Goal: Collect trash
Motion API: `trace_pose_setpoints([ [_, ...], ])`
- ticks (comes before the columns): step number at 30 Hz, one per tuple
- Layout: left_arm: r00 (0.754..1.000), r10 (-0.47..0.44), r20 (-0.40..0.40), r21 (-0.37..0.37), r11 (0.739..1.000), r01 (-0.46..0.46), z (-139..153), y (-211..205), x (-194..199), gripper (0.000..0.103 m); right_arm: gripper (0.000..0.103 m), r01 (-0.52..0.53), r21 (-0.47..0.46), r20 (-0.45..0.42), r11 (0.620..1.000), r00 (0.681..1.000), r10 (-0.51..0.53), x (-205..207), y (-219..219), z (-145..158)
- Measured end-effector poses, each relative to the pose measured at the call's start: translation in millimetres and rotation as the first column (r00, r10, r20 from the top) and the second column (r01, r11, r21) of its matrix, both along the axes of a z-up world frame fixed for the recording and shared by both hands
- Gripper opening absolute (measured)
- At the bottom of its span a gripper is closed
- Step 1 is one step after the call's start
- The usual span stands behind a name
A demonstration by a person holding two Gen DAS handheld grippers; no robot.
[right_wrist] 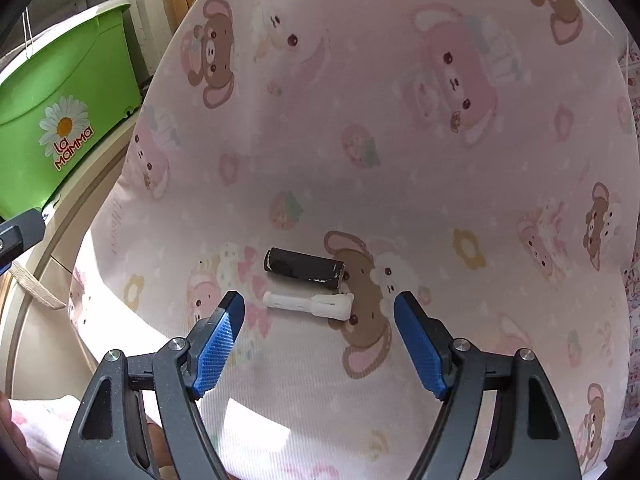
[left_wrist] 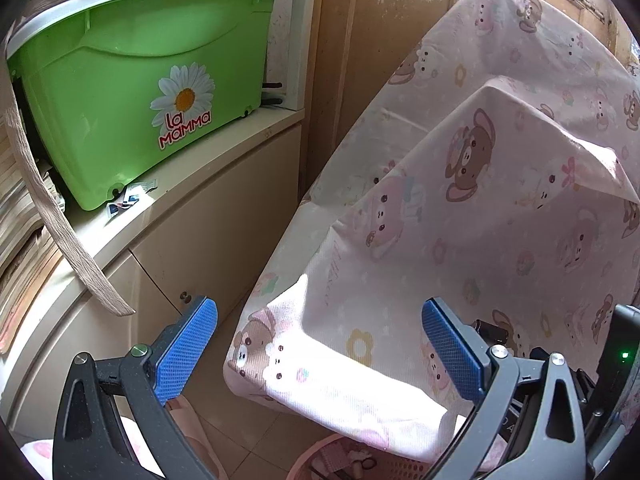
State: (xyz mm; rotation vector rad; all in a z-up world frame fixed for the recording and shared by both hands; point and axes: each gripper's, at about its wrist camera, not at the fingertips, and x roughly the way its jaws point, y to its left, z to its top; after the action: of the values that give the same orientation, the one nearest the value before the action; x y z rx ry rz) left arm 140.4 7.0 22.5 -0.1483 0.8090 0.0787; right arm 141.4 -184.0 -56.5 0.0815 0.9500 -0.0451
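A black battery-like cylinder [right_wrist: 304, 269] and a white plastic piece [right_wrist: 310, 303] lie side by side on a pink bear-print tablecloth [right_wrist: 400, 160]. My right gripper [right_wrist: 318, 308] is open and empty, its blue pads just in front of the white piece, one on each side. My left gripper [left_wrist: 320, 316] is open and empty, over the table's near corner [left_wrist: 280, 352]. The black cylinder shows partly behind the left gripper's right finger [left_wrist: 490, 330]. A pink basket [left_wrist: 344, 460] with small items stands on the floor below the table edge.
A green "La Mamma" tub [left_wrist: 132, 92] sits on a cream cabinet [left_wrist: 208, 216] to the left, also in the right wrist view [right_wrist: 60, 120]. A beige strap [left_wrist: 52, 216] hangs beside stacked papers [left_wrist: 20, 208]. A wooden wall [left_wrist: 380, 20] stands behind.
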Motion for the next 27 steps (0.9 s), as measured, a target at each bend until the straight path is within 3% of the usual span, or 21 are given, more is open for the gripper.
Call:
trace_pose_setpoints([
  [4,1.0,-0.007,0.007,0.01,1.0,0.007,1,-2,-1,0.102,0.079,-0.001,0.0,-0.016,1.0,1.0,0.001,4,7,-8],
  [12,1.0,-0.013,0.01,0.015,1.0,0.013,2,-4,-1,0.102,0.065,-0.047,-0.04,-0.032,0.998,0.998,0.046,5,21,-18],
  [16,1.0,-0.017,0.008,0.013,1.0,0.017,2,-4,-1,0.102,0.047,-0.053,-0.064,-0.032,0.997,0.998,0.052,2,21,-18],
  [17,1.0,-0.018,0.007,0.016,1.0,0.018,2,-5,0,0.102,0.029,-0.05,-0.063,-0.031,0.997,0.998,0.048,1,20,-17],
  [20,1.0,-0.024,0.003,0.022,0.999,0.024,0,-9,-1,0.102,0.011,-0.059,-0.053,-0.044,0.997,0.997,0.056,-4,11,-15],
  [22,1.0,-0.029,-0.002,0.022,0.999,0.029,-1,-12,-1,0.101,0.004,-0.061,-0.057,-0.045,0.996,0.997,0.058,-7,5,-14],
  [27,0.999,-0.043,-0.003,0.035,0.998,0.043,-3,-19,-1,0.101,0.003,-0.072,-0.062,-0.02,0.995,0.997,0.071,-21,-15,-2],
])
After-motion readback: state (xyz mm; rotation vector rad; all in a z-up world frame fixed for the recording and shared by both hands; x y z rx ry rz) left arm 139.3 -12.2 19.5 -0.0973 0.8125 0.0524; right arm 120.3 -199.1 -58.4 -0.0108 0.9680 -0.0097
